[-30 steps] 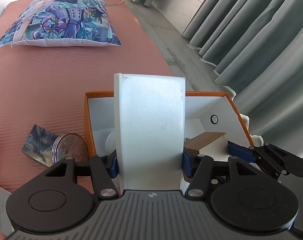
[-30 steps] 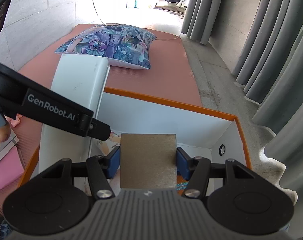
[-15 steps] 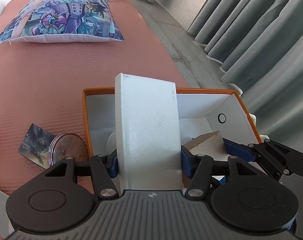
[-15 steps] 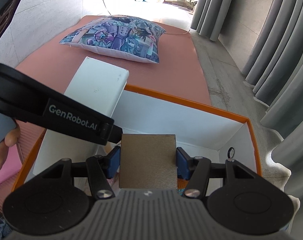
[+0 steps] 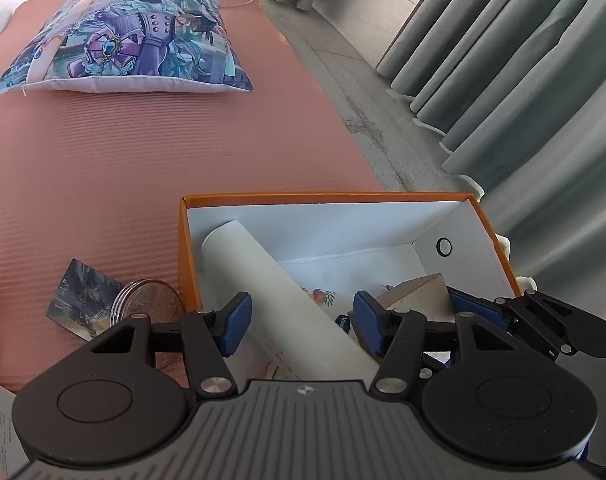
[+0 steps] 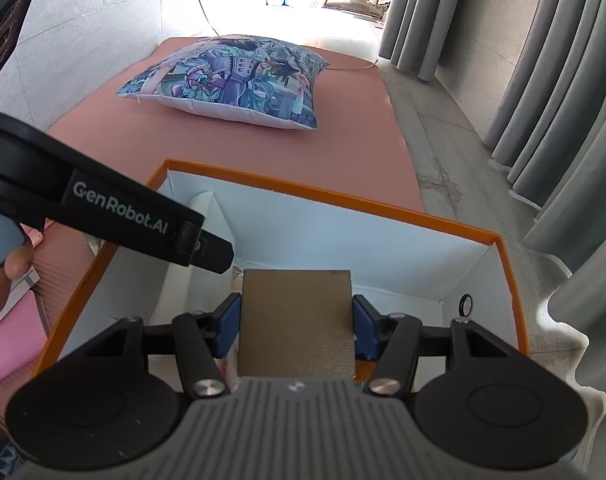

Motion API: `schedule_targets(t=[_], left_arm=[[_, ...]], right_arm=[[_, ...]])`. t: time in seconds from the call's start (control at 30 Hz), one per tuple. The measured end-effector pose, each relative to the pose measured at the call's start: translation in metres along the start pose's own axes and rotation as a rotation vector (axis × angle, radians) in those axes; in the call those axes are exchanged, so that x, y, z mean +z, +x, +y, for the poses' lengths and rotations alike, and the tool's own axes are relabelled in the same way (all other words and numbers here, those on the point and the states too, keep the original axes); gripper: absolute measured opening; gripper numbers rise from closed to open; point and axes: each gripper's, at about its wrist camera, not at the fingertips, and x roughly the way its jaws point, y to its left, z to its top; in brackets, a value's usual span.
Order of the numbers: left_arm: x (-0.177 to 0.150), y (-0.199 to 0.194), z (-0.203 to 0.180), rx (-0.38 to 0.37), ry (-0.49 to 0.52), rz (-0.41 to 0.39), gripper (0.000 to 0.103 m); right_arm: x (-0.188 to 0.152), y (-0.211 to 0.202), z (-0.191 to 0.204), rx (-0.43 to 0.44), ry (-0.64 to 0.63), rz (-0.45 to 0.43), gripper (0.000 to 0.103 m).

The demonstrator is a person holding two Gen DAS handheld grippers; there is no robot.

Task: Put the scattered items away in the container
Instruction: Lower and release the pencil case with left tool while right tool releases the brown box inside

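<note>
Fingers of left gripper (image 5: 299, 322) are seen spread, nothing clamped: white slab (image 5: 287, 300) lies loose in the box (image 5: 323, 197), far end propped in the far-left corner, long axis running diagonally back under the left gripper, near its right pad. Brown block (image 6: 296, 322) is pinched squarely between the pads of the right gripper (image 6: 296, 330), held over the box interior toward the right wall. Release is judged next; clear floor lies straight ahead and below the block, right of the slab. A card (image 5: 81, 304) and a disc (image 5: 147, 302) are left on the mat (image 5: 143, 152) just outside the box's left wall, nearer the left hand.
</note>
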Motion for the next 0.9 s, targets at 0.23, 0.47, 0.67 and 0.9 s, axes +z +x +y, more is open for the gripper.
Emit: schedule_targets(t=[0.23,0.47,0.67,0.9], left_arm=[[-0.002,-0.006,0.0,0.002,0.025,-0.003,0.066],[-0.006,-0.01,0.004,-0.002,0.021,0.003,0.066],[-0.006,-0.016,0.007,-0.015,0.018,-0.008,0.066],[-0.01,-0.026,0.007,-0.046,0.051,-0.038,0.066]], right_arm=[[0.004,0.003,0.01,0.021,-0.022,-0.014,0.061],[0.009,0.011,0.007,0.081,0.046,0.004,0.061],[0.01,0.017,0.004,0.13,0.107,0.012,0.063],[0.01,0.012,0.005,0.114,0.114,-0.006,0.065]])
